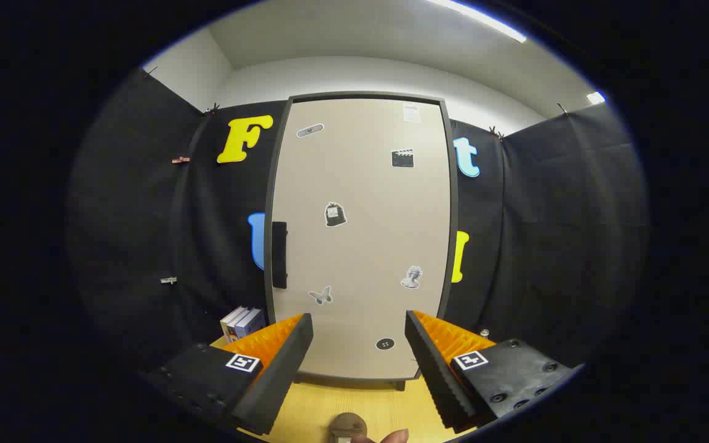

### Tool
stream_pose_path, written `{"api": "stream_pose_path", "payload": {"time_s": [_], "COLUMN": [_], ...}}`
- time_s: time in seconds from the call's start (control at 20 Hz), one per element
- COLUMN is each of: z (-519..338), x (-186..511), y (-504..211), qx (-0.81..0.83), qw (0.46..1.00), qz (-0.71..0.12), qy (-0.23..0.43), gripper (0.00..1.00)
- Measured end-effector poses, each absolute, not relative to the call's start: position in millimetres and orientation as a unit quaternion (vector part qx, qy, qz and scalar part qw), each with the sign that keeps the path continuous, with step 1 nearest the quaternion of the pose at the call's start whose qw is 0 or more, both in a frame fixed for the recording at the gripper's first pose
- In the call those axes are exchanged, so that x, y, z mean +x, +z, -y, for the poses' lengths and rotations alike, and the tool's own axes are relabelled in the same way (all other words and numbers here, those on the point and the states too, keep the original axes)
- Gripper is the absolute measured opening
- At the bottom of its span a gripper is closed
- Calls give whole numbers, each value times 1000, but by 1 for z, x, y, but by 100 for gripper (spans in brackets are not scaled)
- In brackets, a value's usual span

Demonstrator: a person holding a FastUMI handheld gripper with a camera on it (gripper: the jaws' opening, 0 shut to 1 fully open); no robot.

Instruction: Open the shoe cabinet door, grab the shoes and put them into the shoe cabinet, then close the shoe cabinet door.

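Observation:
A tall beige shoe cabinet (360, 240) with a dark frame stands upright ahead of me on a wooden tabletop (324, 403). Its door is shut and carries several small stickers. A black handle (279, 255) runs vertically along the door's left edge, about halfway up. My gripper (359, 323) is open, with its two fingers spread wide and nothing between them. The fingers sit in front of the cabinet's lower part, some way short of the door. A brownish rounded object (348, 426) lies just below the fingers, too cropped to identify.
A few upright books (242, 323) stand on the table left of the cabinet, beside my left finger. Black cloth walls close in behind and on both sides. A fingertip of a person (396, 436) shows beneath the gripper.

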State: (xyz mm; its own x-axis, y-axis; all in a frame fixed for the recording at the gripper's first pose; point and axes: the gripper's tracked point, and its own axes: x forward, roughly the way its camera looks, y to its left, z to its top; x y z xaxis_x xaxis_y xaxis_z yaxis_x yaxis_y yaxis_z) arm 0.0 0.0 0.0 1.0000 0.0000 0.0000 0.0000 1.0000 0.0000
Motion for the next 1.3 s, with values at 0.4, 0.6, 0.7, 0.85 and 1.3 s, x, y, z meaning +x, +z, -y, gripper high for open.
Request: {"api": "stream_pose_path", "payload": {"time_s": [0.4, 0.6, 0.7, 0.85, 1.3], "z": [5, 7, 6, 6, -6], "x": [-5, -6, -6, -6, -4], "y": [-4, -3, -4, -6, 2], "qx": [5, 3, 2, 2, -5], "qw": [1000, 1000, 1000, 1000, 1000], "qz": [-2, 0, 0, -2, 10], "qy": [-6, -8, -9, -9, -10], "gripper": [98, 98, 98, 98, 98]}}
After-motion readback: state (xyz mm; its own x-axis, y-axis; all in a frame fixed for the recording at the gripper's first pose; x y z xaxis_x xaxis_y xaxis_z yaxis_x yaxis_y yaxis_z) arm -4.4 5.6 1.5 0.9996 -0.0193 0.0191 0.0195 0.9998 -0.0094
